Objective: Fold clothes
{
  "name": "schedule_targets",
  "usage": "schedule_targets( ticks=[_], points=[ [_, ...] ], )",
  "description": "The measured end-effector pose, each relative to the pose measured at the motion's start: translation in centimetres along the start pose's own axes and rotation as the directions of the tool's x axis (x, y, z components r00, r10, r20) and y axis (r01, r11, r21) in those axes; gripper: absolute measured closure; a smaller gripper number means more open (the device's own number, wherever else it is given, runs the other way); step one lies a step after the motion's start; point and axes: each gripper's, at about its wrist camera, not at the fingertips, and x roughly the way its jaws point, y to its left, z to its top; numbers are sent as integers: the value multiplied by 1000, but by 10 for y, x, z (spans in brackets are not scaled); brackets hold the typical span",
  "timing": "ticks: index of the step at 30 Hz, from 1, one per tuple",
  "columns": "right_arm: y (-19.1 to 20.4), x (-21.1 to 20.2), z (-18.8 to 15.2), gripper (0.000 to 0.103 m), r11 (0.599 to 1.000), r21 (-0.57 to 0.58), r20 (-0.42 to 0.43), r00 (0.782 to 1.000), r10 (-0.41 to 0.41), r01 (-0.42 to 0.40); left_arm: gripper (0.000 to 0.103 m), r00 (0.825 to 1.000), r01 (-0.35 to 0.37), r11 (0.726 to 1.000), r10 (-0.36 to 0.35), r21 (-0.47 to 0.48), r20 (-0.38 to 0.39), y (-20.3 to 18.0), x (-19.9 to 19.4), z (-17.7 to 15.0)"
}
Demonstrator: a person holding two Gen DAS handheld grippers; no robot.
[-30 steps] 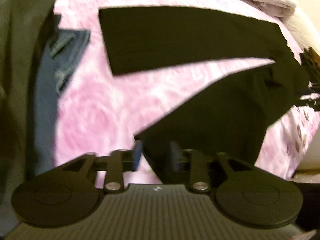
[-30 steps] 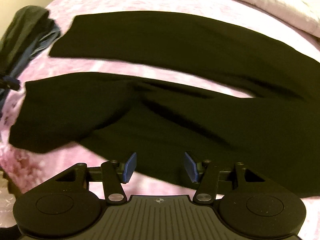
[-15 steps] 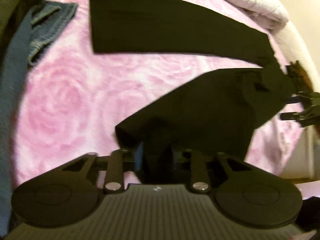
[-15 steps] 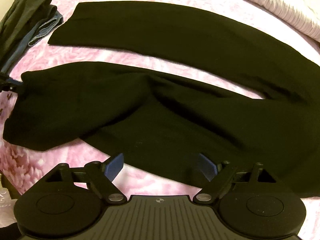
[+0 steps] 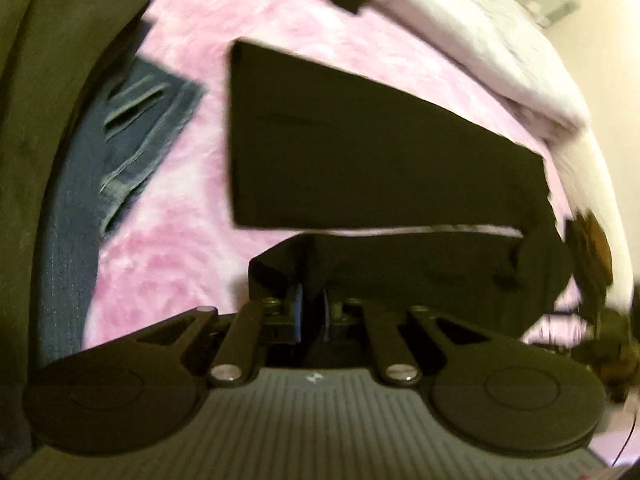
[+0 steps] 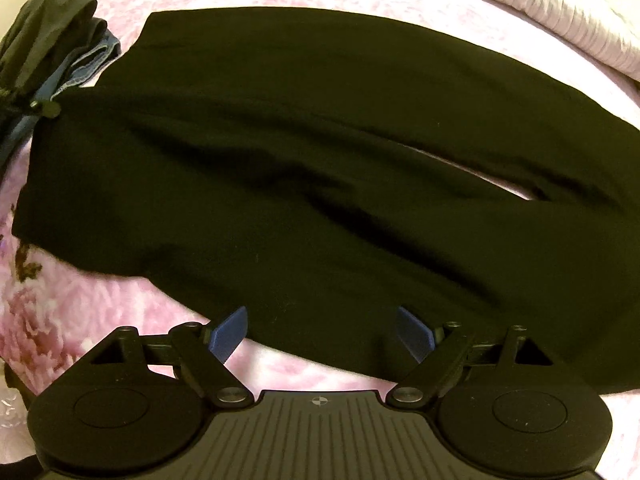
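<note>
Our left gripper (image 5: 311, 312) is closing on a hem of the black fabric trousers (image 6: 320, 168); our right gripper (image 6: 320, 330) hangs released above them.

The place was a bedroom in a home. A bed covered by a fluffy pink blanket (image 6: 120, 312) with a rose pattern filled most of both views. A pale quilted duvet (image 6: 560, 12) lay bunched along the upper right of the frame, against a cream wall (image 5: 600, 120). Household clothing lay on the bed: black trousers (image 6: 320, 140) spread across the middle, with blue jeans (image 5: 132, 152) and an olive garment (image 5: 40, 80) piled at the left edge.
</note>
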Motion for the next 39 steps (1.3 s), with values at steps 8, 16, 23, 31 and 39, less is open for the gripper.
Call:
schedule_targets(
  ticks=[8, 16, 23, 31, 39],
  points=[
    [14, -1, -16, 19, 982, -181, 24, 998, -56, 60, 80, 984, -176, 976, 173, 128, 31, -10, -16, -26],
    [30, 17, -62, 19, 782, -603, 67, 987, -148, 158, 70, 961, -193, 563, 274, 804, 38, -98, -19, -147],
    [10, 33, -99, 19, 625, -739, 144, 965, -219, 252, 69, 890, -311, 181, 399, 933, 220, -119, 30, -210],
    [-34, 46, -144, 19, 464, -772, 302, 893, -333, 434, 99, 811, -447, 96, 462, 889, 358, -126, 42, -194],
    [-76, 55, -175, 42, 342, -782, 436, 850, -297, 521, 100, 821, -454, 219, 481, 864, 309, -138, 29, -183]
  ],
)
